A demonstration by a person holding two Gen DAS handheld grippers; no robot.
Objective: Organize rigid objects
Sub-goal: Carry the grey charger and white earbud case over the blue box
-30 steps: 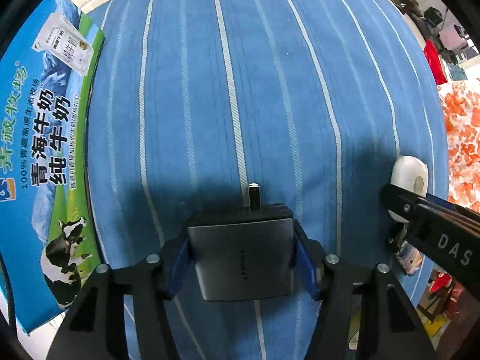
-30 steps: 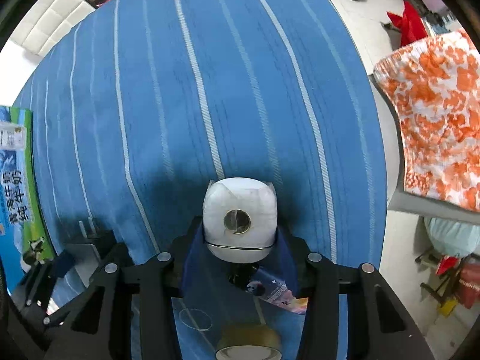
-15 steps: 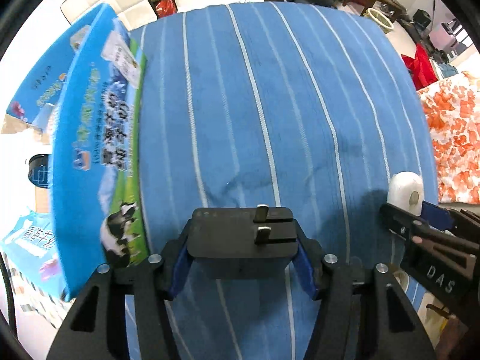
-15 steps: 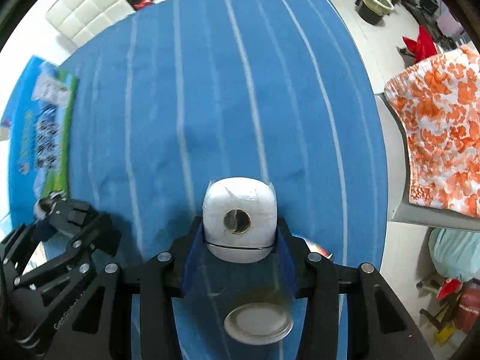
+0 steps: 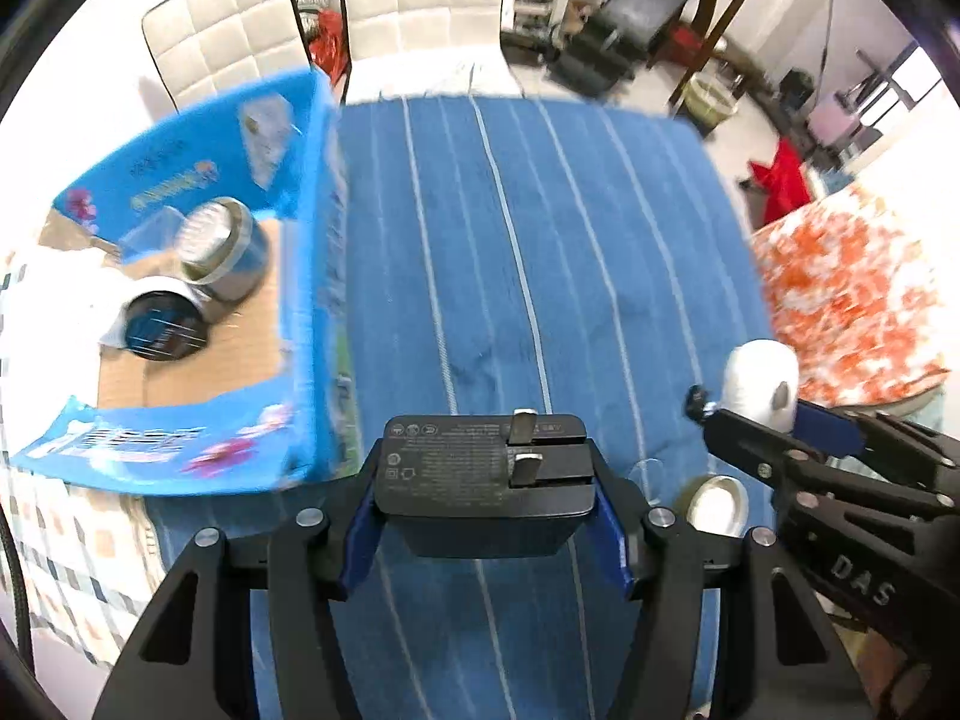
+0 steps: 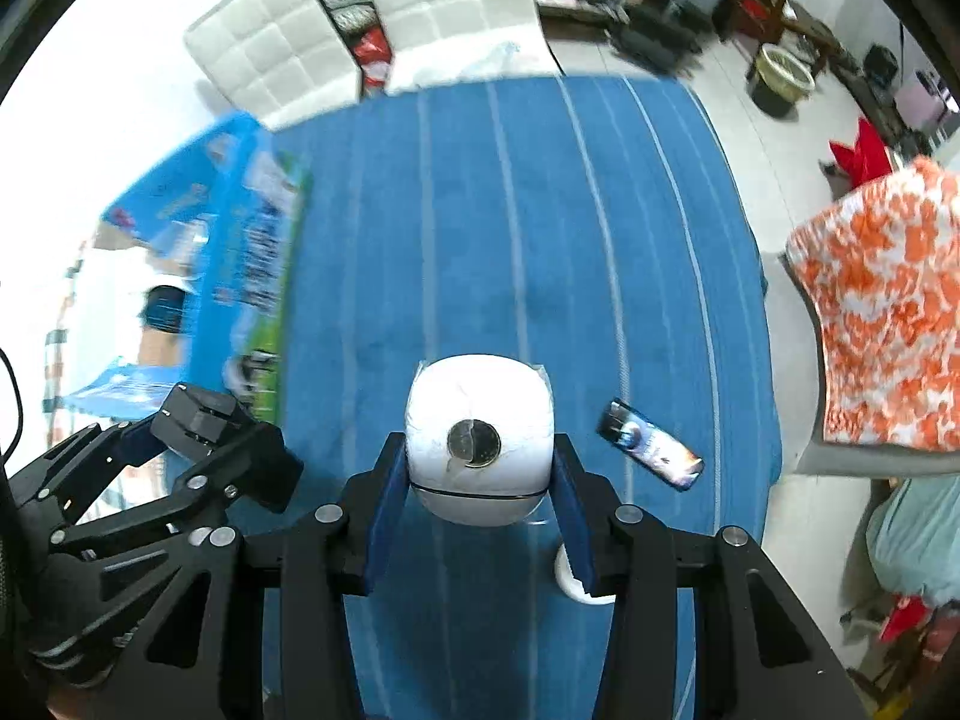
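My left gripper (image 5: 486, 492) is shut on a dark grey plug-in charger (image 5: 483, 480), held above the blue striped tablecloth (image 5: 540, 252) with its two prongs facing up. My right gripper (image 6: 477, 480) is shut on a white rounded device (image 6: 478, 420) with a round metal disc on its face. In the left wrist view that white device (image 5: 761, 383) and the right gripper show at the right. In the right wrist view the left gripper with the charger (image 6: 201, 414) shows at the left. An open blue milk carton box (image 5: 180, 324) stands left of the cloth.
Inside the box lie a metal tin (image 5: 222, 246) and a dark round lid (image 5: 159, 324). A small dark printed packet (image 6: 651, 450) lies on the cloth at the right, and a white round lid (image 5: 717, 504) sits below the grippers. White padded chairs and an orange floral cloth (image 6: 888, 312) surround the table.
Both grippers have risen well above the cloth with their loads. The views tilted up, so the box's inside, the chairs and the room came into sight.
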